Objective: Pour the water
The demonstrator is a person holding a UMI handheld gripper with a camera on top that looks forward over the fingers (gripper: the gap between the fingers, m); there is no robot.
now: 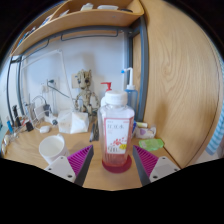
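- Wooden tabletop [30, 160] spreading ahead of the gripper [113, 162], bare wood open on the left between the fingers and a white cup [51, 148].
- Closed in on the right by a tall wooden panel [180, 80], rising just beside the right finger; little side room there.
- Overhead, a wooden shelf [85, 22] carrying small items, too small to name.
- At the back, a white wall, a small wooden figure [85, 90] standing upright, a blue-topped spray bottle [127, 80] behind the main bottle, and clutter on the far left edge of the table, unclear.
- A green thing [151, 144] lying on the table just right of the bottle, near the right finger.
- Clear plastic bottle [116, 128] with white cap and pink label, pinkish liquid in its lower part, standing upright between the two fingers, base on the tabletop.
- Pink pads [80, 158] angled in at either side of the bottle's base; fingers spread, bottle between them, whether the pads touch its sides not discernible.
- Gripper held level and low, pointing straight ahead along the tabletop toward the bottle and back wall; no hand in view.
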